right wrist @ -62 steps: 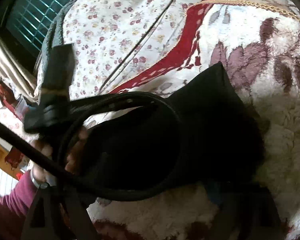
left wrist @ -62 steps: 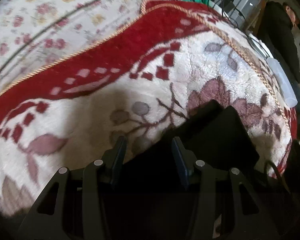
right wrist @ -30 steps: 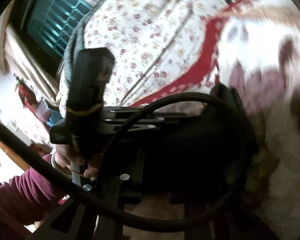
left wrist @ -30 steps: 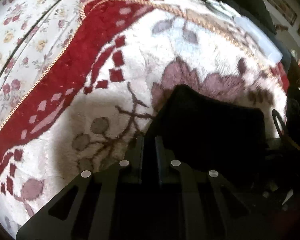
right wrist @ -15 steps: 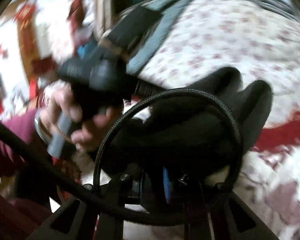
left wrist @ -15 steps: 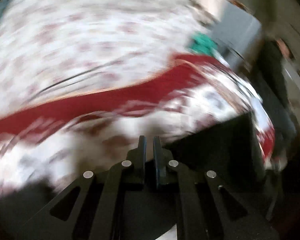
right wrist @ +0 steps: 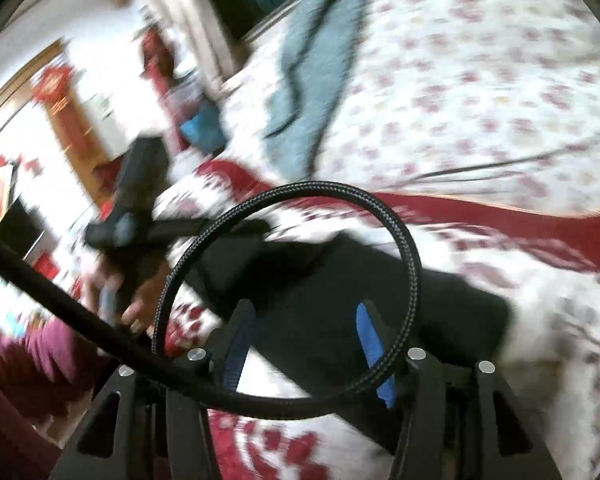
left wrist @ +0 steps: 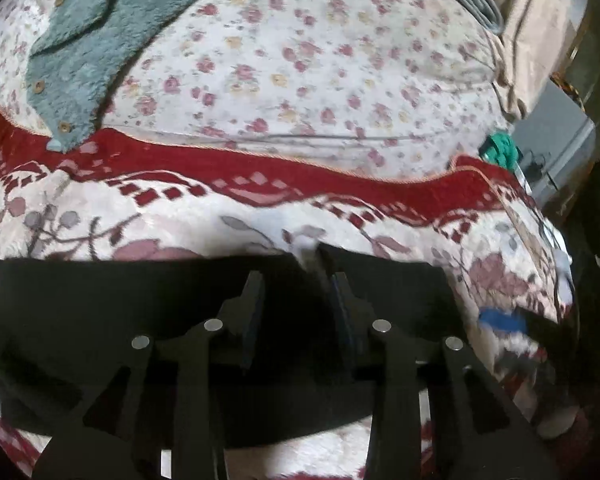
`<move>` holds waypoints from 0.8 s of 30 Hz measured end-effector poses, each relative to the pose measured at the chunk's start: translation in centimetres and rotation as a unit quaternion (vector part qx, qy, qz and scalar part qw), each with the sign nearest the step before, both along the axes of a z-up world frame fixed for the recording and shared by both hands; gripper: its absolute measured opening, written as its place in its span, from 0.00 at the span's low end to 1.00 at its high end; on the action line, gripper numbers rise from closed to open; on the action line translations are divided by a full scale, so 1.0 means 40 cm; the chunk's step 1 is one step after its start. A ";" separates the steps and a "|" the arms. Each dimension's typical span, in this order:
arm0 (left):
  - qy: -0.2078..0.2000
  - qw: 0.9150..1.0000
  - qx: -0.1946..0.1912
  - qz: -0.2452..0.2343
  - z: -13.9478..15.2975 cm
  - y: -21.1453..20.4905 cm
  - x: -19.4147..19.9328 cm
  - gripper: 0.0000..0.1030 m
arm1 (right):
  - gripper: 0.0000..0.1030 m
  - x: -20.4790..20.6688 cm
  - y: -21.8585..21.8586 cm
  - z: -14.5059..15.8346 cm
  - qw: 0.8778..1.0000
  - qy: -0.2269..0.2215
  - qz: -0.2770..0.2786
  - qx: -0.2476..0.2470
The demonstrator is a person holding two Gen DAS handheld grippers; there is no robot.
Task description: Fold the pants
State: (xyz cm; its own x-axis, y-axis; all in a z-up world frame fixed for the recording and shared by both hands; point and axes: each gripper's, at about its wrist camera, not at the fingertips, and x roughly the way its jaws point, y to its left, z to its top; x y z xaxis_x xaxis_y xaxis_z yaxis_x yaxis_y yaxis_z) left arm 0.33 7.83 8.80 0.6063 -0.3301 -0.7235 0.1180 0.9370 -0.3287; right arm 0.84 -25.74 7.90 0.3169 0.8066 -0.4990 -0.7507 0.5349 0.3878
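Observation:
The black pants [left wrist: 100,320] lie as a folded band across the red and white fleece blanket [left wrist: 260,224]. They also show in the right wrist view [right wrist: 440,312]. My left gripper [left wrist: 298,280] is open just above the pants, its fingers spread and empty. My right gripper [right wrist: 306,312] is open over the pants, blue pads showing. The other handheld gripper [right wrist: 140,200] shows at the left of the right wrist view, held by a hand. The right wrist view is blurred.
A floral sheet [left wrist: 320,60] covers the bed beyond the blanket. A teal fleece garment [left wrist: 100,40] lies at the far left. A green cloth [left wrist: 500,150] sits at the bed's right edge. A braided black cable [right wrist: 404,240] loops before the right camera.
Both grippers were shut on the pants half a second ago and are now open. The pants now lie spread wider on the blanket.

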 end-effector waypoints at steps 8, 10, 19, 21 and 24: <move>0.013 0.999 0.050 -0.007 -0.050 -0.130 -0.026 0.31 | 0.50 0.087 -0.057 -0.056 0.995 0.071 -0.064 -0.009; 0.027 0.997 0.067 0.010 -0.076 -0.141 -0.024 0.31 | 0.50 0.065 -0.043 -0.067 0.996 0.071 -0.057 -0.024; 0.071 0.996 0.039 0.043 -0.144 -0.104 -0.027 0.33 | 0.50 0.048 -0.008 -0.109 0.993 0.062 -0.048 -0.092; 0.068 0.996 0.032 0.055 -0.130 -0.090 -0.041 0.33 | 0.50 0.044 -0.009 -0.082 0.995 0.056 -0.040 -0.075; 0.062 0.995 0.019 0.081 -0.107 -0.062 -0.070 0.34 | 0.50 0.043 0.011 -0.054 0.997 0.053 -0.024 -0.054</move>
